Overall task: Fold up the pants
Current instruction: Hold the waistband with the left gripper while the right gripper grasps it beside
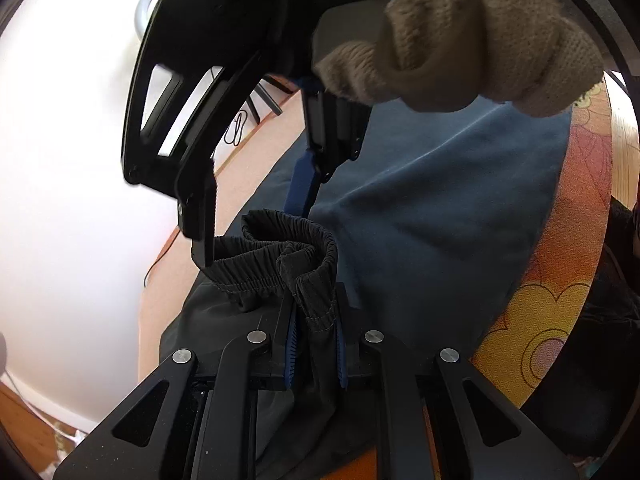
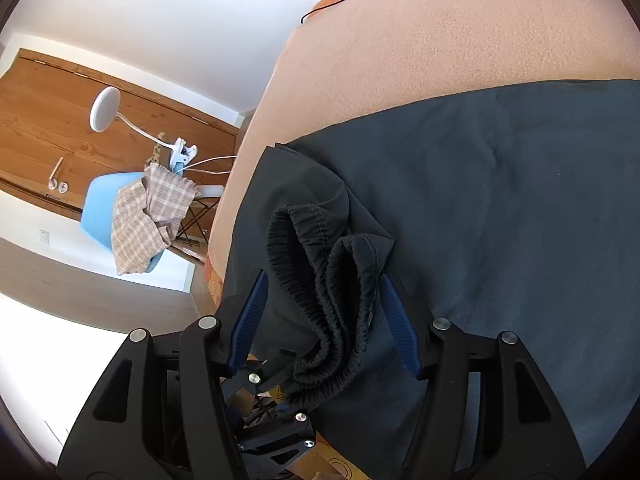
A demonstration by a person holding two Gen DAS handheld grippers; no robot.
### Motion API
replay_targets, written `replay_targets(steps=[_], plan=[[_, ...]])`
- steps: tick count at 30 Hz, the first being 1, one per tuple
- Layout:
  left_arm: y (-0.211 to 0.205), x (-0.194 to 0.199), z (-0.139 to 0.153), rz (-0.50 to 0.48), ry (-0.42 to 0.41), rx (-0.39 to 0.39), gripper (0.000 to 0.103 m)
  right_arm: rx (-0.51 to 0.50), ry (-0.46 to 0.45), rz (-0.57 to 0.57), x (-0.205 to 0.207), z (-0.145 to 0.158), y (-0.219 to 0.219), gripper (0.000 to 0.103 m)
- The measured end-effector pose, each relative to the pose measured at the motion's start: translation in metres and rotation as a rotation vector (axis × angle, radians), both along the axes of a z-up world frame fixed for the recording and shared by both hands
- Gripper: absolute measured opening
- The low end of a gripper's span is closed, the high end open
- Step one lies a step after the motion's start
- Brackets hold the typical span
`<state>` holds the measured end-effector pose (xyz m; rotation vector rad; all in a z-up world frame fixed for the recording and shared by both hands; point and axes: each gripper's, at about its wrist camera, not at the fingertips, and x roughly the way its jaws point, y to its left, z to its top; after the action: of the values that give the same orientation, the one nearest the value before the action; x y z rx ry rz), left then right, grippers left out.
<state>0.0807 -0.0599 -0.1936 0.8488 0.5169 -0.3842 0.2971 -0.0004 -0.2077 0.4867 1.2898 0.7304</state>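
Dark pants (image 1: 440, 200) lie spread on the bed, and in the right wrist view (image 2: 500, 200) they fill the right side. The elastic waistband (image 1: 280, 256) is bunched and lifted. My left gripper (image 1: 316, 344) is shut on a fold of the waistband. My right gripper (image 2: 324, 312) has its blue pads wide apart around the bunched waistband (image 2: 320, 280), not pinching it. The right gripper (image 1: 256, 236) also shows in the left wrist view, just above the waistband, held by a gloved hand (image 1: 460, 40).
The pants rest on a peach sheet (image 2: 400, 40) over an orange flowered cover (image 1: 560, 280). Beside the bed stand a blue chair (image 2: 104, 200) with a checked cloth (image 2: 148, 220) and a white clip lamp (image 2: 106, 108). A wooden door (image 2: 40, 120) is behind.
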Motion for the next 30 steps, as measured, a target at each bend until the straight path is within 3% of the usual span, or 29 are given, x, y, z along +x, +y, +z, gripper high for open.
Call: replay_targets(steps=[5,7,9,12,18,26,30], plan=[[-0.005,-0.015,-0.001,-0.016,-0.013,0.028,0.013,-0.103,-0.014,0.004,-0.002,-0.004,0.017,0.064],[-0.005,-0.017,0.001,-0.018,-0.017,0.029,0.014,-0.105,-0.008,-0.01,-0.002,-0.006,0.016,0.06],[-0.003,-0.018,0.006,-0.01,0.002,-0.001,0.014,-0.086,-0.004,-0.021,0.0,-0.007,0.012,0.032],[0.003,-0.016,0.02,0.011,0.052,-0.104,0.013,-0.054,-0.024,-0.052,-0.001,-0.002,0.002,0.02],[0.011,-0.007,0.059,0.048,0.159,-0.389,0.013,-0.005,-0.106,-0.095,-0.007,0.027,-0.026,0.018],[-0.017,-0.009,0.089,0.018,0.233,-0.554,0.013,0.005,-0.168,-0.164,-0.015,0.055,-0.076,0.018],[-0.036,-0.009,0.094,-0.007,0.257,-0.575,0.013,-0.011,-0.175,-0.204,-0.021,0.059,-0.1,0.018]])
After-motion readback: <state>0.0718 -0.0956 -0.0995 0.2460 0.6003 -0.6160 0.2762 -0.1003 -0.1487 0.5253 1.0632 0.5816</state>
